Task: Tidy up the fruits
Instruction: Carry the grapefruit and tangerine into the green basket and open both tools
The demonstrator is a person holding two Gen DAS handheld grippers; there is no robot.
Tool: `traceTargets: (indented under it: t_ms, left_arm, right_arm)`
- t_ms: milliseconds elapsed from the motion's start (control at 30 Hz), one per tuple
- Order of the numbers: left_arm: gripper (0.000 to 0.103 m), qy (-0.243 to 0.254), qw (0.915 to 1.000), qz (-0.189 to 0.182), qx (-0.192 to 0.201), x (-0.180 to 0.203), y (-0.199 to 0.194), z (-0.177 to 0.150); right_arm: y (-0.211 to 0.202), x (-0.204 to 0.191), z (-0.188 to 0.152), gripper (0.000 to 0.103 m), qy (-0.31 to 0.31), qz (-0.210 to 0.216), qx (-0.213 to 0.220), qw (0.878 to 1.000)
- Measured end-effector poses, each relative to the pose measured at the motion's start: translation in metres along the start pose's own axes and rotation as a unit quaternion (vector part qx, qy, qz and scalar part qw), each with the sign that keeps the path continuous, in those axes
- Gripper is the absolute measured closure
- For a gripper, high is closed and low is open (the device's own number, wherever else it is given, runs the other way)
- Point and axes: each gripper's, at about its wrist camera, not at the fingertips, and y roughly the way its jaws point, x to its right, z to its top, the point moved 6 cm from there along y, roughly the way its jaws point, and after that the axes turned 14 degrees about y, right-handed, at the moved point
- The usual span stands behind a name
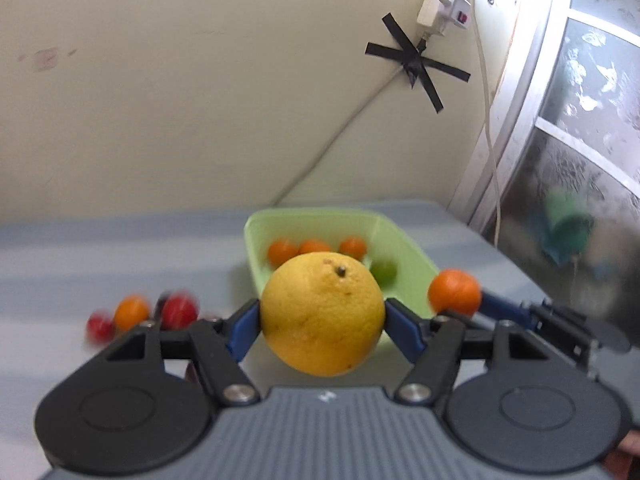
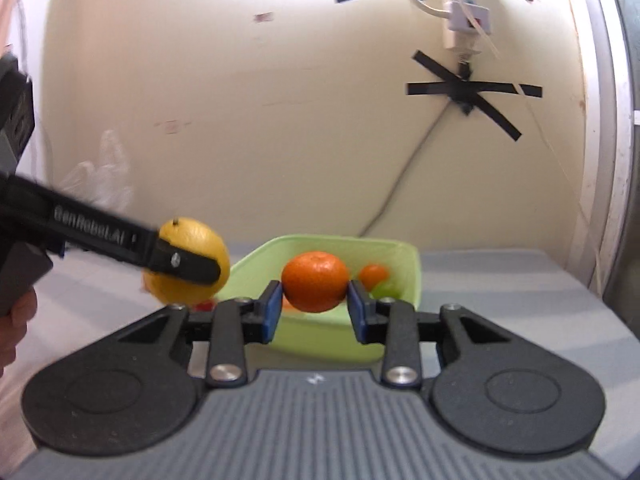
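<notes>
Fruit fills both views. The left hand-held gripper (image 1: 323, 320) is clamped on a large yellow citrus fruit (image 1: 323, 314), its blue pads (image 1: 244, 330) pressing the two sides and the fruit lifted clear of the grey surface (image 1: 120, 248). The right hand-held gripper (image 2: 315, 304) grips a small orange mandarin (image 2: 315, 281) between its own blue pads (image 2: 270, 316) — held in the air, just in front of the bin.

Behind both fruits stands a light green plastic bin (image 1: 384, 236), resting on the surface near the cream wall (image 1: 200, 80). Inside it lie three small orange fruits (image 1: 314, 247) in a row along the far side and one green fruit (image 1: 384, 271) to their right. In the left wrist view the held mandarin (image 1: 454, 291) appears at the right, beside the bin's near corner, with the right gripper's blue pad behind it.

On the surface to the left of the bin — well apart from it — sit several loose fruits, blurred: an orange one (image 1: 131, 312) and red ones (image 1: 179, 309) touching or nearly touching each other.

In the right wrist view the left gripper reaches in from the left edge, its black finger (image 2: 188, 266) crossing the yellow fruit (image 2: 196, 240), and part of a person's hand (image 2: 16, 328) shows at the handle. Black tape (image 2: 472, 92) forms a cross on the wall, pinning a cable below a white power strip (image 2: 466, 20).
</notes>
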Motion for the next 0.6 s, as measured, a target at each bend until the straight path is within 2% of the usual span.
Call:
traceTargets:
  t_ms: [167, 267, 467, 600]
  left_arm:
    - [0.036, -0.004, 0.9994, 0.013, -0.033, -0.01, 0.053, 0.012]
    - [0.037, 0.024, 0.9984, 0.036, -0.035, -0.007, 0.068, 0.014]
    - [0.038, 0.011, 0.9993, 0.03, -0.018, -0.009, 0.066, 0.025]
    - [0.038, -0.006, 0.9994, 0.03, 0.015, -0.02, 0.034, 0.036]
  right_arm:
    - [0.026, 0.016, -0.003, 0.065, 0.004, -0.021, -0.013, 1.0]
    - [0.032, 0.019, -0.005, 0.065, 0.009, -0.024, -0.017, 1.0]
    - [0.034, 0.021, -0.008, 0.063, 0.01, -0.021, -0.015, 1.0]
    - [0.03, 0.026, -0.002, 0.063, 0.023, -0.015, 0.007, 1.0]
